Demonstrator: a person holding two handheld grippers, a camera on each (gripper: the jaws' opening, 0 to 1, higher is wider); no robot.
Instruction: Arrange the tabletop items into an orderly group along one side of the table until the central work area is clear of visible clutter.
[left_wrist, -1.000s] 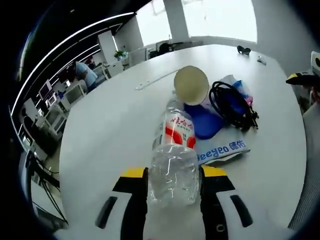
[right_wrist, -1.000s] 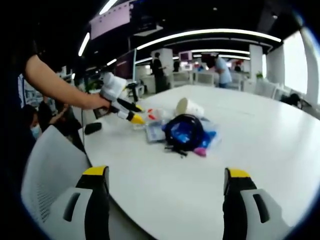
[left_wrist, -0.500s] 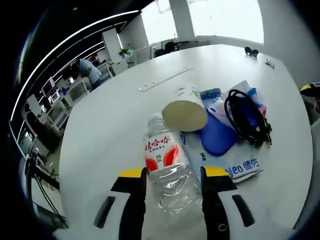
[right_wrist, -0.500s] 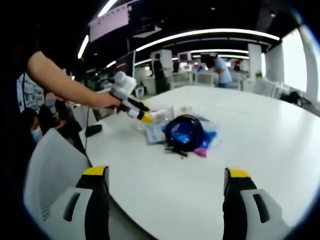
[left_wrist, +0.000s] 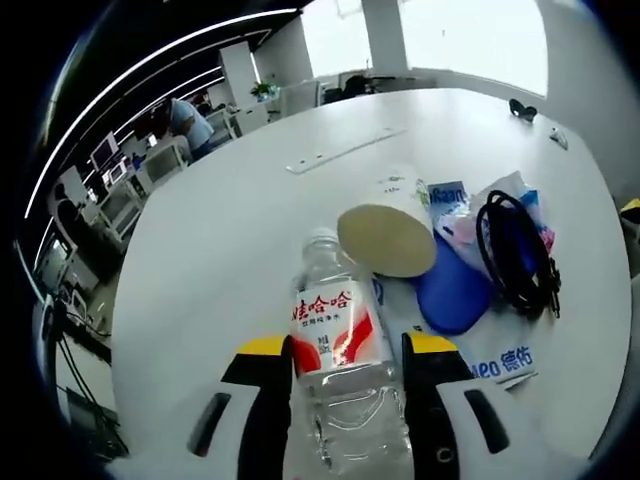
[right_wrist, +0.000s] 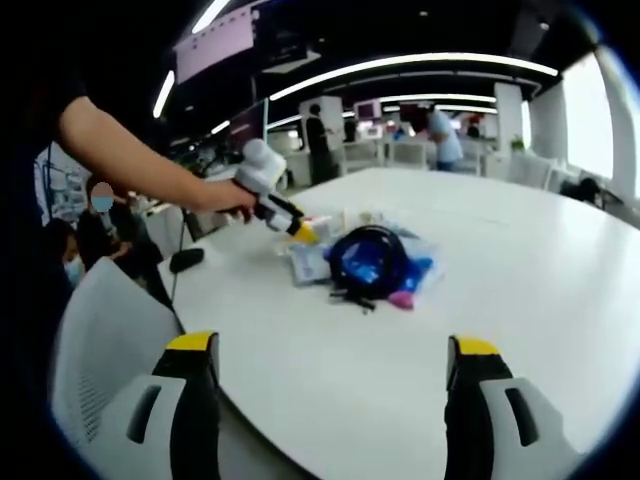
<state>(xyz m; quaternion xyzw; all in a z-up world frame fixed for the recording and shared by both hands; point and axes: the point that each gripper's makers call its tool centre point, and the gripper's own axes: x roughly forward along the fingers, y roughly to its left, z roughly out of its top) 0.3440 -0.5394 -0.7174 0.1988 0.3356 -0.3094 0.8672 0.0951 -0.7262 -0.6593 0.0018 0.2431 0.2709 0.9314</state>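
Bottle: a clear plastic water bottle with a red and white label, lying lengthwise between the two yellow-tipped jaws of the left gripper. The jaws press against its sides, so the left gripper is closed on the bottle. The cap end points away from the gripper, toward the other items.

Just beyond the cap, a paper cup lies on its side on the white desk, its pale round base turned toward the camera. It sits very near the bottle's neck; contact cannot be confirmed. Beside the cup lies a blue rounded item, touching or overlapping a flat printed packet with blue lettering. A coil of black cable rests on top of this group, over a clear bag holding pink and blue contents. All of these are bunched together at one side of the desk.

In the right gripper view, the right gripper hangs over the near desk edge with its jaws spread wide apart and nothing between them. Across the desk, a person's bare arm reaches in, holding the left gripper at the same cluster, where the black cable shows as a dark mound. A white chair back stands at the near edge.
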